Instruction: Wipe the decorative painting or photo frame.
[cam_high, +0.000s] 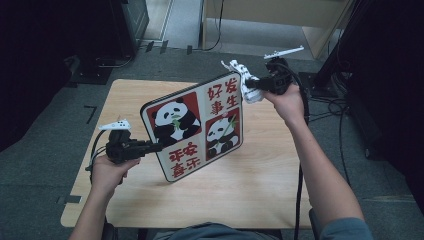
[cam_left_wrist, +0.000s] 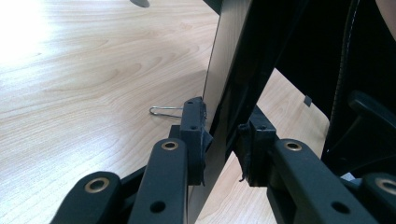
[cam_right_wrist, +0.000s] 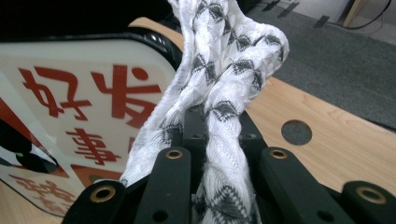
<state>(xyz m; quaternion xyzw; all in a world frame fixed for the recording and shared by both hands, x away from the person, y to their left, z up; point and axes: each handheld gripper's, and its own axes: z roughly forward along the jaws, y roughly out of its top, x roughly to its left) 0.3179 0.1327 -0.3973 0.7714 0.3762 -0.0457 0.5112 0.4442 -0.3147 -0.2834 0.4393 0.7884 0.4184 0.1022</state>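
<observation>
Wooden table (cam_high: 260, 185): we see it pale and bare along its near edge in the high view; the board is held tilted above its middle.
Board (cam_high: 195, 125): a square sign with two pandas and red characters, black-rimmed, its lower left edge in our left gripper, its far right corner beside the cloth.
Left gripper (cam_high: 156, 146): pinching the board's edge; in the left gripper view (cam_left_wrist: 222, 140) the dark board (cam_left_wrist: 233, 70) runs edge-on between the two jaws, which press on either side of it.
Right gripper (cam_high: 248, 85): pressed together on the cloth (cam_high: 245, 82), held off the table near its far right corner.
Cloth, close up (cam_right_wrist: 224, 93): white knit with grey diamond marks, bunched between the jaws of our right gripper (cam_right_wrist: 219, 140) and rising above them; the high view gives only a white lump.
Clip (cam_left_wrist: 166, 111): a thin wire loop showing by the left jaw; we cannot tell what it is fixed to.
Hole (cam_right_wrist: 296, 132): a round opening in the tabletop, seen from the right gripper view.
Hidden: the board's back face is dark and featureless; whether the cloth touches the board we cannot tell.
</observation>
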